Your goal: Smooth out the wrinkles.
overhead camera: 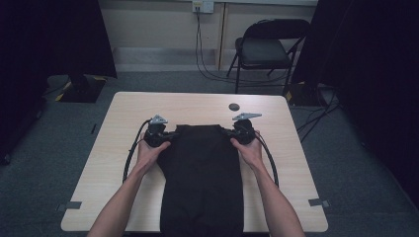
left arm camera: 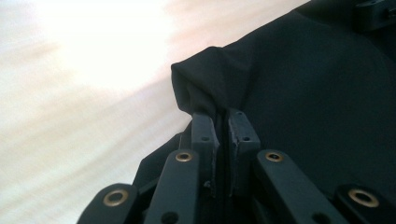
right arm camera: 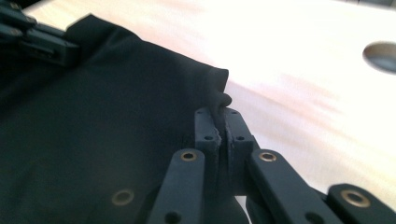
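A black cloth (overhead camera: 202, 177) lies lengthwise on the pale wooden table (overhead camera: 123, 108) and hangs over its near edge. My left gripper (overhead camera: 173, 133) pinches the cloth's far left corner (left arm camera: 201, 84); in the left gripper view (left arm camera: 222, 116) its jaws are shut on a bunched fold. At the far right corner (right arm camera: 217, 88), my right gripper (overhead camera: 228, 132) is shut on the fabric too, with the pinched fold standing between its jaws (right arm camera: 219, 116). Both corners are raised a little off the tabletop. The other gripper's black body (right arm camera: 37, 37) is visible across the cloth in the right gripper view.
A small dark round disc (overhead camera: 233, 106) lies on the table beyond the cloth, also visible at the right gripper view's edge (right arm camera: 380, 56). A black folding chair (overhead camera: 267, 49) and cables stand behind the table. Dark curtains flank both sides.
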Tool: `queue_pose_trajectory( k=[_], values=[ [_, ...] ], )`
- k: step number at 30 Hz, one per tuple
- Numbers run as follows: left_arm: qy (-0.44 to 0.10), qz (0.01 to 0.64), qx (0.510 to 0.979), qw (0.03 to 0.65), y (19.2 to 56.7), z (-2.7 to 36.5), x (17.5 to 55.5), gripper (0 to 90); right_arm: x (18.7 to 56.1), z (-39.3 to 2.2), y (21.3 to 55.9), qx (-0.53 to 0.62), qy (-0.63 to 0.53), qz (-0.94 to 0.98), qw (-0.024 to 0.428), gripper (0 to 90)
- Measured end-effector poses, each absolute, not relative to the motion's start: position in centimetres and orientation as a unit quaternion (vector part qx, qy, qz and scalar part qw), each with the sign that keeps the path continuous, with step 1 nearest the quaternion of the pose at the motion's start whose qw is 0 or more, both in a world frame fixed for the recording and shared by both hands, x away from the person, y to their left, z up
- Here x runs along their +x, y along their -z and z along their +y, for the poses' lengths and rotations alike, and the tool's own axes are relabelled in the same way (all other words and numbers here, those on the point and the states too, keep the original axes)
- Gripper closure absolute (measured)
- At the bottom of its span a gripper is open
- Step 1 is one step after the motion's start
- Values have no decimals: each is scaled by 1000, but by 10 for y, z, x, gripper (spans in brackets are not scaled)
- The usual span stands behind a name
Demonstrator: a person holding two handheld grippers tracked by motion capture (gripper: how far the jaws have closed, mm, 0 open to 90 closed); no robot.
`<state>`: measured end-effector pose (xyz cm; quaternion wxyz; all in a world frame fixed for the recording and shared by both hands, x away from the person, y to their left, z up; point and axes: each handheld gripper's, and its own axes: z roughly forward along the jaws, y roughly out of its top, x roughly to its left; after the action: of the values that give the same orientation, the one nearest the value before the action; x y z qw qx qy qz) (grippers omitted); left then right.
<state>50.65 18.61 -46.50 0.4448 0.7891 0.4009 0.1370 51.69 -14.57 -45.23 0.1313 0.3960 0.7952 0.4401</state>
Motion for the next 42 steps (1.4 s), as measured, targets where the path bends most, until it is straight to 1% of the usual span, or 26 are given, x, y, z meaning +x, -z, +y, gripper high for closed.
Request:
queue_pose_trajectory(
  k=[1, 2, 7, 9, 10, 11, 14, 15, 16, 18, 21, 26, 27, 35, 42],
  values=[
    [-146, 398, 789, 444, 456, 187, 509, 836, 519, -144, 442, 391, -445, 793, 141, 868],
    [-146, 398, 789, 444, 456, 187, 509, 836, 519, -144, 442, 391, -445, 793, 141, 868],
    [-148, 403, 762, 485, 429, 192, 514, 836, 526, -142, 418, 385, -457, 785, 164, 868],
    [-164, 390, 765, 486, 412, 191, 518, 836, 530, -143, 405, 386, -466, 775, 181, 870],
    [-164, 390, 765, 486, 412, 191, 518, 836, 530, -143, 405, 386, -466, 775, 181, 870],
    [-168, 387, 763, 489, 406, 191, 519, 836, 532, -144, 397, 388, -475, 766, 192, 871],
    [-181, 387, 749, 506, 386, 190, 524, 836, 535, -144, 389, 390, -481, 760, 198, 872],
    [-198, 380, 751, 503, 371, 186, 527, 836, 538, -146, 379, 395, -491, 749, 207, 873],
    [-198, 380, 751, 503, 371, 186, 527, 837, 538, -146, 379, 395, -491, 749, 207, 873],
    [-214, 378, 749, 501, 357, 184, 530, 837, 542, -148, 366, 396, -500, 741, 210, 873],
    [-226, 370, 733, 524, 338, 184, 529, 837, 547, -147, 342, 389, -506, 737, 223, 873],
    [-224, 366, 739, 520, 345, 186, 526, 836, 545, -149, 340, 386, -511, 736, 221, 873],
    [-218, 366, 743, 516, 353, 187, 524, 836, 543, -149, 346, 384, -507, 741, 217, 873],
    [-210, 369, 748, 511, 371, 187, 517, 836, 538, -150, 364, 385, -503, 748, 199, 872],
    [-202, 359, 752, 514, 382, 187, 501, 834, 519, -157, 380, 380, -515, 747, 178, 872]
  ],
)
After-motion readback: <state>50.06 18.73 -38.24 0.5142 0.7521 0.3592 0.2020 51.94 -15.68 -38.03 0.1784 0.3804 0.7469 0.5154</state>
